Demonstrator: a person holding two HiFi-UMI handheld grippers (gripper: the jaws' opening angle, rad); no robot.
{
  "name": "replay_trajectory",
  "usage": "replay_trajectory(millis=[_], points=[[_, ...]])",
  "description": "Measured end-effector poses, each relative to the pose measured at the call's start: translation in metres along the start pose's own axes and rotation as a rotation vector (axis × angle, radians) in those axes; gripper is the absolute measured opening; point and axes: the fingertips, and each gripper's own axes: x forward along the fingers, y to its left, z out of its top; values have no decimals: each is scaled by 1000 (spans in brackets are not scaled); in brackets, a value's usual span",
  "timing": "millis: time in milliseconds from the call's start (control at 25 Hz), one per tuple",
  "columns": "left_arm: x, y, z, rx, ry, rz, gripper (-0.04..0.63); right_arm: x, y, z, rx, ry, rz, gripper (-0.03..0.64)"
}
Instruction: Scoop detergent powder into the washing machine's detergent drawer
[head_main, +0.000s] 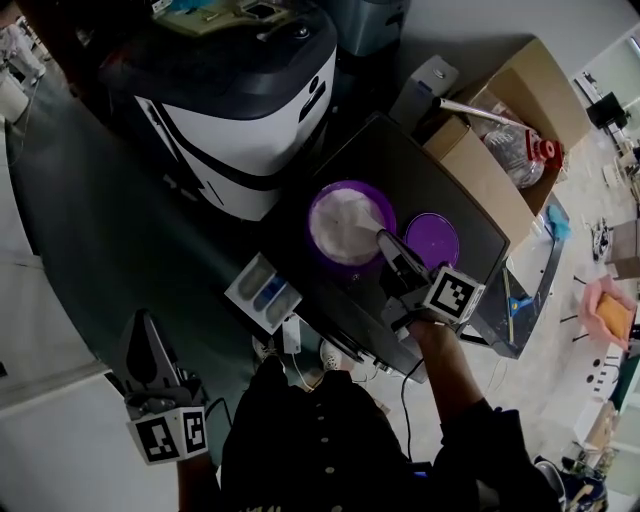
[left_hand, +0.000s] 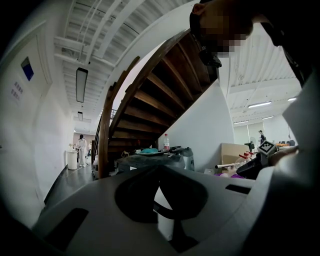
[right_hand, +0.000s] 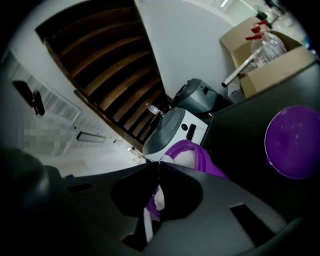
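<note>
The right gripper (head_main: 388, 246) (right_hand: 159, 165) has its jaws clamped on the handle of a white scoop (head_main: 371, 229) (right_hand: 148, 223), which reaches into the powder (head_main: 338, 228) in an open purple tub (head_main: 329, 195) (right_hand: 201, 156). The tub stands on the dark washing machine (head_main: 400, 160), with its purple lid (head_main: 432, 240) (right_hand: 292, 142) just beside it. The detergent drawer (head_main: 265, 293) stands pulled out in front. The left gripper (head_main: 148, 330) (left_hand: 160, 169) is well apart, jaws together and empty.

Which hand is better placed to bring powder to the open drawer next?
Right. The right gripper is shut on the scoop, right at the purple tub of powder, with the drawer close by. The left gripper holds nothing and hangs off to the side, away from both.
</note>
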Motion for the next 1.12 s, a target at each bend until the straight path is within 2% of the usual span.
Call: replay_trajectory(millis=[80, 160, 480, 800, 1000, 1120], points=[[-3, -1, 5, 4, -16, 3, 15, -4, 4, 6, 97, -55, 60, 31], [-5, -1, 10, 8, -33, 6, 15, -9, 7, 8, 138, -84, 100, 31], [-15, -3, 25, 14, -69, 13, 15, -14, 30, 9, 126, -79, 158, 31], [-30, 3, 20, 3, -67, 42, 15, 9, 105, -36, 100, 47, 329, 31], [-42, 14, 15, 2, -53, 79, 15, 18, 120, -72, 95, 132, 355, 31], [-47, 18, 11, 6, -35, 93, 15, 19, 116, -100, 104, 185, 334, 31]])
